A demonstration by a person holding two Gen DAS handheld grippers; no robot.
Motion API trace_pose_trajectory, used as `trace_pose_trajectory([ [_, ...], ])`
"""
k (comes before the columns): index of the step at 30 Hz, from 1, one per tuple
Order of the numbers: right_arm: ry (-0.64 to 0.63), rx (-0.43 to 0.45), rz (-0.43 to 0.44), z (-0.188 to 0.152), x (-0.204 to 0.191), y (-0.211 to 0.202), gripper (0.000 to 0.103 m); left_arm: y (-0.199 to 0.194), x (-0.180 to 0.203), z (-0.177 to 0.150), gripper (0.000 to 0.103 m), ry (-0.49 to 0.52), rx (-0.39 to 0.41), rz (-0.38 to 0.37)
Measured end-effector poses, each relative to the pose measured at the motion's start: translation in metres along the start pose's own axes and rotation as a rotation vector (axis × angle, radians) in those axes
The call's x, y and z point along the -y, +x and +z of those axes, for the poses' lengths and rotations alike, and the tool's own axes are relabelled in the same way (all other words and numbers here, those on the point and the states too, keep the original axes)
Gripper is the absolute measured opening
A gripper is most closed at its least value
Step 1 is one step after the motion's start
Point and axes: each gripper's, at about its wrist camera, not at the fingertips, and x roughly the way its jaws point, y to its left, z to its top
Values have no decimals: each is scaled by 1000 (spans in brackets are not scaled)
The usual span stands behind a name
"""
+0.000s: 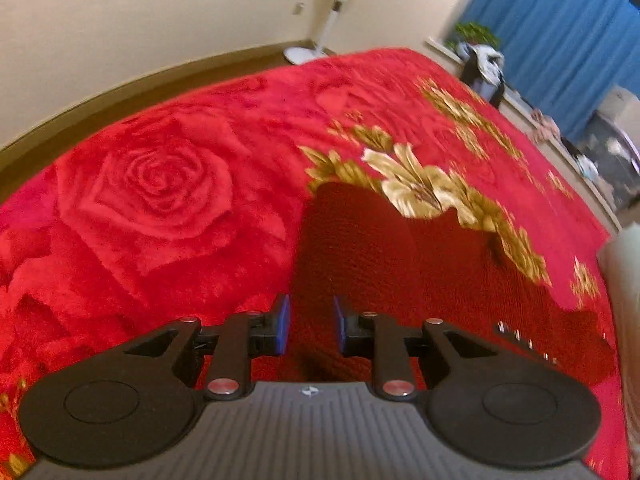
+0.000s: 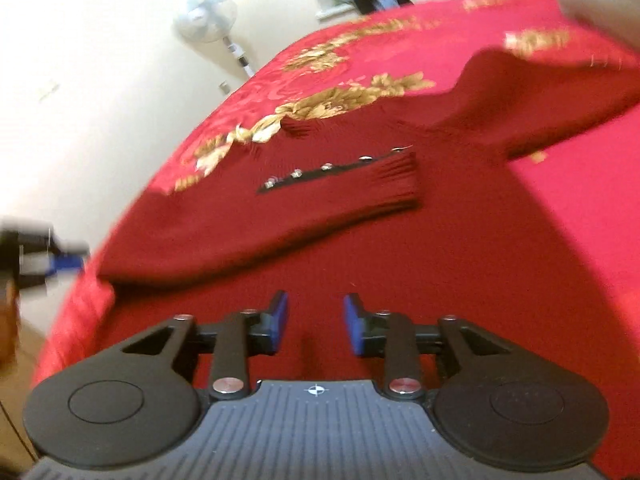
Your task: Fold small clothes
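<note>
Spread flat on the bed (image 1: 168, 208) with its red rose blanket, a dark red knitted sweater (image 2: 420, 248), directly under and ahead of the right tool (image 2: 316, 322). Long axis of the body: from the hem near this tool away toward the collar (image 2: 298, 126), far ahead and a little left. One sleeve (image 2: 344, 196) already folded across the chest, cuff (image 2: 400, 178) pointing right, with a row of small shiny buttons (image 2: 328, 168) just beyond it. Other sleeve (image 2: 532, 96) still stretched out, far ahead and to the right of the right tool, so probably the next part to fold inward, and clearly nearer to the right tool than to the left one. Right tool: blue pads apart, nothing between them, only the knit below; touching the fabric or hanging just above it, cannot tell. Left tool (image 1: 311, 330): pads also apart by a narrow gap, not clamped on anything, with a part of the same sweater (image 1: 360, 248) under and ahead of it, the button row (image 1: 528, 342) just to its right. Seen from the right wrist, the left tool (image 2: 60, 262) at the far left, beside the left edge of the garment. No containers in view, so nothing held inside anything. Behind the bed, a standing fan (image 2: 208, 16) by the wall and a blue curtain (image 1: 560, 28) at the far right, both well apart from the work.
</note>
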Motion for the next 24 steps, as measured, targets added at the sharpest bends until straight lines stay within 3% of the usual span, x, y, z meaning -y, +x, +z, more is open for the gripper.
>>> trace_pose_trajectory([
  [4,178,-3,-21,19,-5,45,46,-1,-5,0,25,11,2,-15],
  [7,228,12,-72,28,-7,64,45,-1,-12,3,25,-3,-1,-18],
  [9,234,30,-118,35,-13,72,37,-1,-15,5,25,-2,-2,-19],
  [10,219,36,-145,38,-18,75,25,-2,-15,6,25,-2,-2,-21],
  [12,153,47,-173,47,-26,77,15,-2,-16,8,25,-2,0,-26],
  [18,-60,344,-85,77,-58,33,11,0,-13,9,25,7,-8,-43],
  [19,-53,324,-153,80,-52,36,12,0,-11,9,25,12,-10,-46],
  [22,78,115,-306,84,-11,64,18,3,-4,6,25,30,-25,-58],
  [24,105,77,-377,77,5,66,18,7,3,2,25,55,-42,-65],
])
